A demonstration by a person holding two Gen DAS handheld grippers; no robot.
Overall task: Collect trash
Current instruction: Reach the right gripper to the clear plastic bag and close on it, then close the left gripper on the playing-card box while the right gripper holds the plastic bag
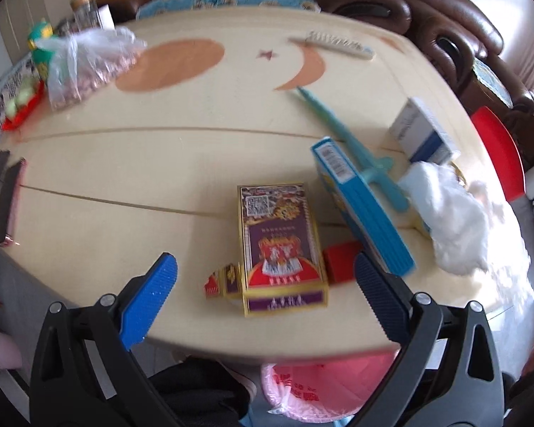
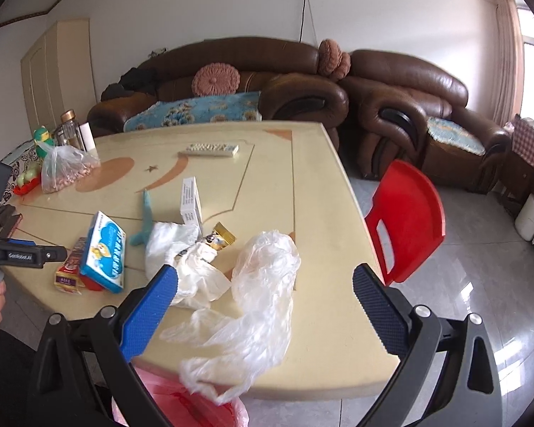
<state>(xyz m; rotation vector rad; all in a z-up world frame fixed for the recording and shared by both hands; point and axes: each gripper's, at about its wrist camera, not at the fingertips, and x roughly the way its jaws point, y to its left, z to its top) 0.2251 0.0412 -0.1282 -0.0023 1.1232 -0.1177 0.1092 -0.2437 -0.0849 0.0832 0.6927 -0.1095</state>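
Both grippers hover empty over litter at the worktop's near edge.

The left gripper (image 1: 265,293) spreads its fingers wide around the purple cigarette pack (image 1: 281,245), apparently lining up a grasp. The right gripper (image 2: 265,302), equally wide, frames the clear plastic bag (image 2: 252,306) overhanging the edge above the pink bin bag (image 2: 181,405).

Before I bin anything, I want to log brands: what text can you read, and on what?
"GenRobot.AI": on the left tool's black body, right wrist view.
Blue box: Chinese characters, too blurred to read.
Purple-gold box: QR code and print, unreadable.
Pink bag: red characters, unreadable.
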